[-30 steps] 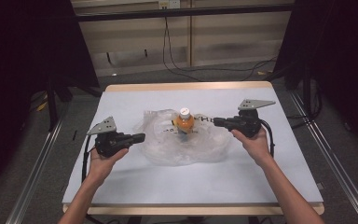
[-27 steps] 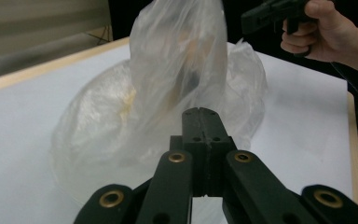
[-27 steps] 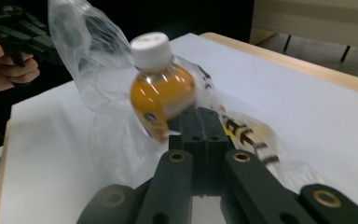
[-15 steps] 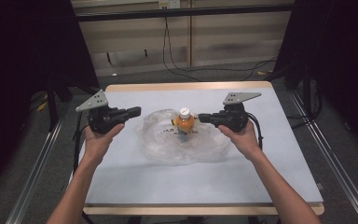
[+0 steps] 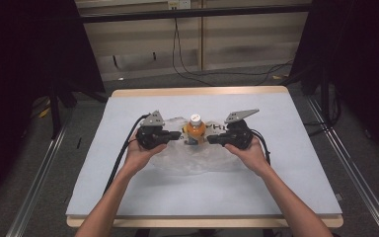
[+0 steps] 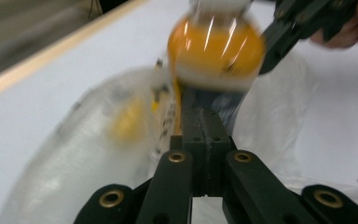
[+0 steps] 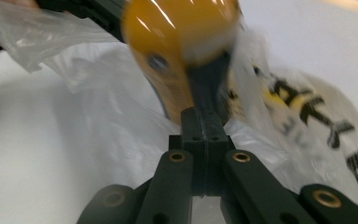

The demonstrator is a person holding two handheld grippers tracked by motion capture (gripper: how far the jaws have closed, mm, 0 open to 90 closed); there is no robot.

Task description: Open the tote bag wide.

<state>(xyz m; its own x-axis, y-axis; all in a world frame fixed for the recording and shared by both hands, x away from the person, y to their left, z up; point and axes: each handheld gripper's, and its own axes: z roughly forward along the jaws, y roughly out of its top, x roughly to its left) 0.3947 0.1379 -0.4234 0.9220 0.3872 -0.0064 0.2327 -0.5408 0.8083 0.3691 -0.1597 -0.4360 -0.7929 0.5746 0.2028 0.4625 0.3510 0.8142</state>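
The table point(image 5: 296, 163), covered in a pale sheet, carries everything at its middle. On it lies a clear plastic bag point(image 5: 197, 157) with dark lettering, spread wide and crumpled, with an orange bottle point(image 5: 196, 129) standing upright inside it, white cap up. The bag sits low around the bottle's base, which suggests the work in hand is drawing the film up around the bottle or peeling it off; which of the two cannot be told.

The left gripper point(image 5: 176, 135) comes in from the bottle's left and the right gripper point(image 5: 211, 141) from its right, both level with the lower half of the bottle, so the bag's two sides can be pulled evenly without tipping it.

In the left gripper view the jaws stand pressed together just short of the bottle point(image 6: 214, 46), seemingly pinching a fold of bag point(image 6: 98, 154), though blur leaves that uncertain. In the right gripper view the jaws likewise meet, with film point(image 7: 303, 116) bunched around their tips beside the bottle point(image 7: 172, 37).
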